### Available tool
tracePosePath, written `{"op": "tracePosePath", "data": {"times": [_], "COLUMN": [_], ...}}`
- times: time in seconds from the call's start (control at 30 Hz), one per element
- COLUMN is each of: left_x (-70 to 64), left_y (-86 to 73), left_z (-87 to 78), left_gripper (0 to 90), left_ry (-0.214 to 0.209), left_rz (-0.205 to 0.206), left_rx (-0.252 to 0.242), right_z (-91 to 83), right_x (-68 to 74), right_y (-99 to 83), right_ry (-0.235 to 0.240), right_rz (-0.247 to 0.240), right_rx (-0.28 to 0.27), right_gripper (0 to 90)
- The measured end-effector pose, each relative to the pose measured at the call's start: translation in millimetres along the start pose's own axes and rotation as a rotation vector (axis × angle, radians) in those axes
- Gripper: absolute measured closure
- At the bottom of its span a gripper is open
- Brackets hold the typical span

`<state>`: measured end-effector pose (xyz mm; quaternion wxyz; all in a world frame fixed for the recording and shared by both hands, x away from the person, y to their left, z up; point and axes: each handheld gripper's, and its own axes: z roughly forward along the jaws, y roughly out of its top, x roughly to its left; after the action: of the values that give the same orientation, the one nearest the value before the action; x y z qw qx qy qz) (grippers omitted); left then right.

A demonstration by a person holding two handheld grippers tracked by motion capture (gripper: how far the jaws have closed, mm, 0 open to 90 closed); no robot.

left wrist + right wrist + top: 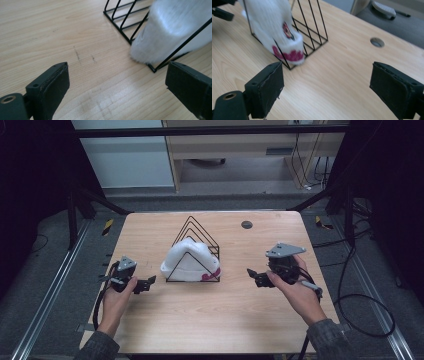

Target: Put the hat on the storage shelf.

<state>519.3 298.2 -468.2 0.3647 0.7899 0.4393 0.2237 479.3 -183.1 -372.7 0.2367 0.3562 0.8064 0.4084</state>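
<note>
Dead centre on the counter (150,330), the white hat (190,262) sits draped on the wire rack (200,232): left claw (146,284) at nine o'clock, right claw (254,276) at three, both wide, empty; left slightly nearer.

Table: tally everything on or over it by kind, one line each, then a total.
Wire rack: 1
White hat, draped over the rack: 1
Claws, both open, one left and one right: 2
Total: 4
</note>
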Motion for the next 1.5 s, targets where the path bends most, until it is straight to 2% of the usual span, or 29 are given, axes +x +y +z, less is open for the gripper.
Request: {"op": "tracePosePath", "data": {"times": [0.03, 0.1, 0.17, 0.3, 0.37, 0.4, 0.5, 0.57, 0.67, 0.8, 1.03, 1.13, 1.4, 1.5], "left_x": [0.7, 3.0, 5.0, 8.6, 9.7, 10.4, 12.5, 14.1, 13.5, 11.4, 12.1, 10.2, 9.0, 8.4], "left_y": [-1.0, -2.7, -4.5, -9.4, -12.6, -13.9, -17.5, -19.8, -21.7, -23.2, -32.6, -35.1, -35.3, -35.1], "left_z": [1.1, 0.9, 1.0, 4.9, 6.0, 6.6, 6.1, 6.2, 8.6, 10.8, 17.6, 18.3, 19.3, 19.7], "left_gripper": [4.8, 4.8, 4.7, 4.5, 4.5, 4.5, 4.6, 4.5, 4.5, 4.3, 4.1, 3.7, 1.7, 0.5], "left_ry": [0.01, 0.01, 0.005, 0.001, 0.008, 0.005, 0.013, 0.001, 0.006, -0.017, -0.028, -0.012, 0.0, -0.004], "left_rz": [0.01, 0.014, 0.005, 0.006, -0.003, -0.013, -0.027, -0.038, -0.019, -0.033, -0.048, -0.033, -0.012, -0.008], "left_rx": [0.019, 0.025, 0.023, 0.055, 0.039, 0.036, 0.024, 0.024, 0.047, 0.054, 0.084, 0.076, 0.084, 0.091], "right_z": [-0.6, -2.1, -3.1, -2.9, -2.6, -1.8, 3.0, 7.8, 17.5, 28.0, 43.2, 48.8, 61.6, 64.6], "right_x": [-2.2, -9.8, -17.4, -30.9, -35.0, -37.0, -41.1, -42.0, -43.1, -41.4, -35.7, -33.9, -28.0, -25.0], "right_y": [-4.9, -19.8, -34.0, -58.1, -68.4, -73.3, -87.6, -94.8, -102.6, -109.5, -118.2, -120.2, -127.5, -127.1], "right_ry": [-0.005, -0.025, -0.034, -0.054, -0.055, -0.063, -0.077, -0.078, -0.08, -0.081, -0.091, -0.104, -0.136, -0.174], "right_rz": [0.006, 0.023, 0.058, 0.129, 0.164, 0.165, 0.201, 0.22, 0.236, 0.275, 0.302, 0.306, 0.302, 0.276], "right_rx": [0.006, 0.019, 0.017, 0.026, 0.027, 0.031, 0.044, 0.052, 0.071, 0.076, 0.092, 0.109, 0.137, 0.142], "right_gripper": [12.1, 12.1, 12.2, 12.5, 12.4, 12.4, 12.3, 12.4, 12.4, 12.5, 12.4, 12.3, 11.7, 10.8]}}
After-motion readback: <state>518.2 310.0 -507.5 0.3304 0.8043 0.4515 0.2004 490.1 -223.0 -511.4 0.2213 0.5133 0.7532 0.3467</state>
